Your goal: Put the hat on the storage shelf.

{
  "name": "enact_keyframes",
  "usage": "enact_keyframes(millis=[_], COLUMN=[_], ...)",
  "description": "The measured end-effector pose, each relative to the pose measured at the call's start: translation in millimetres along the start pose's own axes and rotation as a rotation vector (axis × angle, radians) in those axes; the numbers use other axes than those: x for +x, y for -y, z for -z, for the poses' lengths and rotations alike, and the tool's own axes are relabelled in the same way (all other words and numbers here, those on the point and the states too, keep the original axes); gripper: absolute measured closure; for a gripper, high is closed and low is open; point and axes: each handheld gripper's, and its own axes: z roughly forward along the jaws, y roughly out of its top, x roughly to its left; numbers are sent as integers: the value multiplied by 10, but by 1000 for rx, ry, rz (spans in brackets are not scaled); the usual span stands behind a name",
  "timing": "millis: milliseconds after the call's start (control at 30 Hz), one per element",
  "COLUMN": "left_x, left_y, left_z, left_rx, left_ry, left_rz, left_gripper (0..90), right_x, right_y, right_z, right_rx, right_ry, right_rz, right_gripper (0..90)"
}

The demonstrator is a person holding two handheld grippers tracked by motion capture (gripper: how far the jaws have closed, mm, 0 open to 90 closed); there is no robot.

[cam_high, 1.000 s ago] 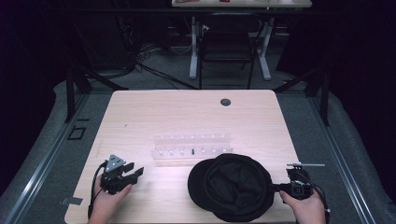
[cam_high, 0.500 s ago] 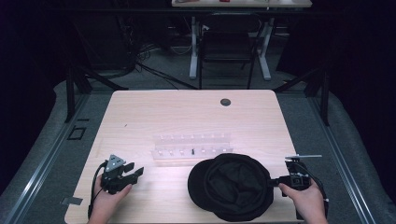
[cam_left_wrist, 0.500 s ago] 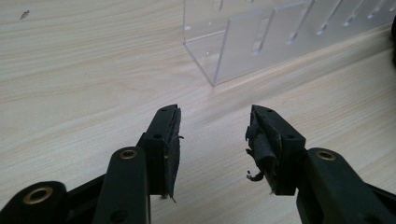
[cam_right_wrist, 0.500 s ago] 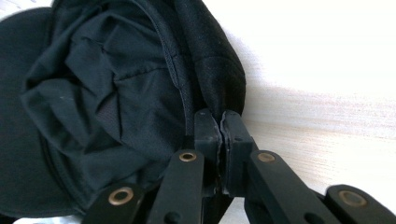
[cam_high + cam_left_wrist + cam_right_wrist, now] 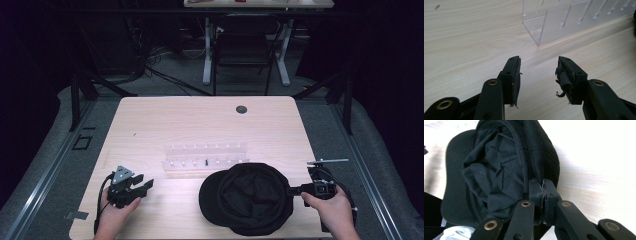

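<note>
Right gripper (image 5: pixel 295 189) pinches the cap's (image 5: pixel 247 197) back rim, jaws clamped thin on fabric, likely to lift it. Cap lies inside-up at the table's (image 5: pixel 200 125) 5 o'clock. Left gripper (image 5: pixel 145 186) rests at 7 o'clock, jaws apart, empty, probably waiting. Rack (image 5: pixel 205 157) at center.

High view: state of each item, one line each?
Cap: upside down on the table, rim pinched by the right tongs.
Right tongs: shut on the cap's rim.
Left tongs: open, nothing between them.
Clear rack: lying on the table, untouched.
</note>
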Motion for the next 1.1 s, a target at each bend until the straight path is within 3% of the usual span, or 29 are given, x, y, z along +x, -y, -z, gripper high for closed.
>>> enact_keyframes(millis=[267, 467, 933, 1100], left_x=[8, 18, 11, 2], left_y=[-2, -2, -12, -22], left_z=[-1, 9, -11, -2], left_rx=[-8, -11, -14, -17], left_ry=[-1, -4, 7, 15], left_rz=[13, 19, 39, 33], left_gripper=[532, 531, 532, 543], right_x=[140, 186, 334, 380], right_y=[-48, -87, -175, -206], right_z=[80, 130, 284, 318], right_rx=[0, -1, -11, -10], right_ry=[15, 0, -80, -130], right_rz=[41, 46, 58, 29], right_gripper=[878, 878, 879, 880])
